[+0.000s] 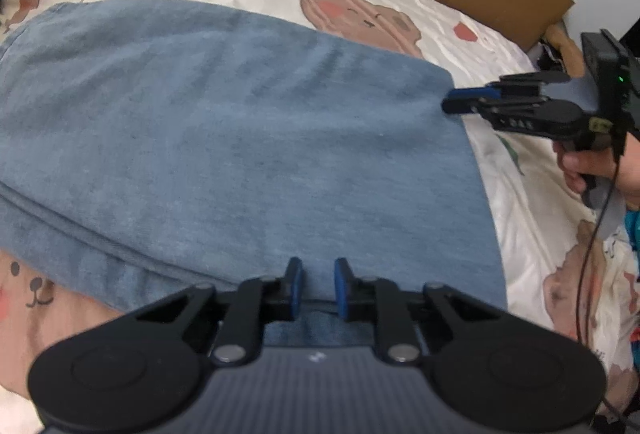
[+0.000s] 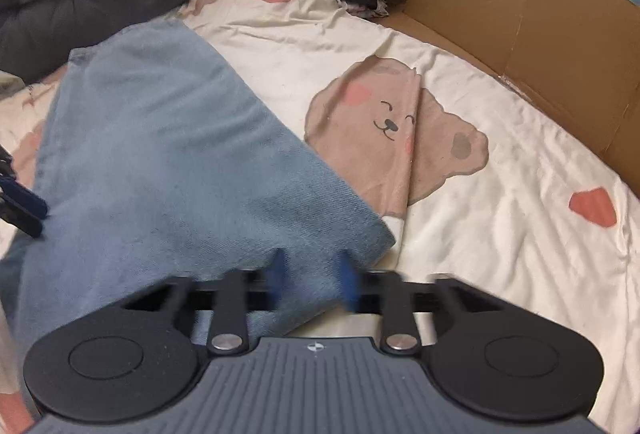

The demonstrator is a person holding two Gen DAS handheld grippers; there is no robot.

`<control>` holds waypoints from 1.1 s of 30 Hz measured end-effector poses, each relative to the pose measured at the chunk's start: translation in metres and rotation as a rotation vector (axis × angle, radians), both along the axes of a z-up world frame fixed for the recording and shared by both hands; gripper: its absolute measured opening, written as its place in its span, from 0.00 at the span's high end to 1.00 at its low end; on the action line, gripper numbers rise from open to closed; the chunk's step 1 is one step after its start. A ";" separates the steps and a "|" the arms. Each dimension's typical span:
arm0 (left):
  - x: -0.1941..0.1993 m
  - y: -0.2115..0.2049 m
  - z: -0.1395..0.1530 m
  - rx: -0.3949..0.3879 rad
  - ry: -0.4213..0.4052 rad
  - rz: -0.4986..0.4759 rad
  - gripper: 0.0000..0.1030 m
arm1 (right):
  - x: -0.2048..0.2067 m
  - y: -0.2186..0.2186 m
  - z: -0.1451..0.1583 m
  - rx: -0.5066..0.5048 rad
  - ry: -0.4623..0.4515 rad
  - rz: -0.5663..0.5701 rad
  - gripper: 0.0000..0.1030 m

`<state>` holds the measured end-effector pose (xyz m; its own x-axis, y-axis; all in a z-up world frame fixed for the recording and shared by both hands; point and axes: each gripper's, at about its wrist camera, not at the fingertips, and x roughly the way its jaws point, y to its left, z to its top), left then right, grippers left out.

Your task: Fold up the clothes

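The left gripper (image 1: 318,284) and right gripper (image 2: 312,282), both with fingers apart, straddle edges of the blue garment (image 1: 240,137) lying part-folded on the bedsheet (image 2: 500,169), more folds likely remaining.

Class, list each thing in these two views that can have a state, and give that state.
Blue garment: folded, flat on the sheet.
Left gripper: open, at the garment's edge.
Right gripper: open, at its corner.
Bear-print sheet: wrinkled.
Cardboard box: flaps open.
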<state>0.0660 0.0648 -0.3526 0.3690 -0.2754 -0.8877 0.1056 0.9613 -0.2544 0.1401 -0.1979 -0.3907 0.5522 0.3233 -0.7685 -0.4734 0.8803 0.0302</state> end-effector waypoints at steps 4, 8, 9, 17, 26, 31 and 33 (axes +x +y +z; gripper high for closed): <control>0.003 0.004 -0.005 -0.027 0.041 0.033 0.84 | 0.009 0.002 -0.003 0.007 0.002 0.009 0.81; 0.007 0.002 -0.011 -0.021 0.066 0.035 0.85 | 0.017 0.000 -0.011 -0.028 0.004 0.027 0.94; 0.008 0.002 -0.013 -0.019 0.073 0.036 0.85 | 0.018 0.000 -0.011 -0.036 0.000 0.027 0.96; 0.007 0.007 -0.017 -0.034 0.088 0.054 0.85 | 0.011 0.001 -0.002 -0.069 -0.064 0.007 0.95; 0.011 0.007 -0.022 -0.033 0.099 0.067 0.86 | 0.016 -0.005 -0.010 -0.088 -0.064 -0.030 0.94; 0.010 -0.001 -0.019 -0.023 0.100 0.041 0.87 | 0.018 -0.001 -0.016 -0.101 -0.058 -0.029 0.94; 0.006 -0.002 -0.017 -0.026 0.103 0.022 0.87 | 0.018 0.001 -0.015 -0.110 -0.056 -0.026 0.91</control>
<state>0.0724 0.0624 -0.3693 0.2824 -0.2917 -0.9139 0.0560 0.9560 -0.2879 0.1580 -0.1972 -0.4058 0.6025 0.2239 -0.7661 -0.4489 0.8887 -0.0933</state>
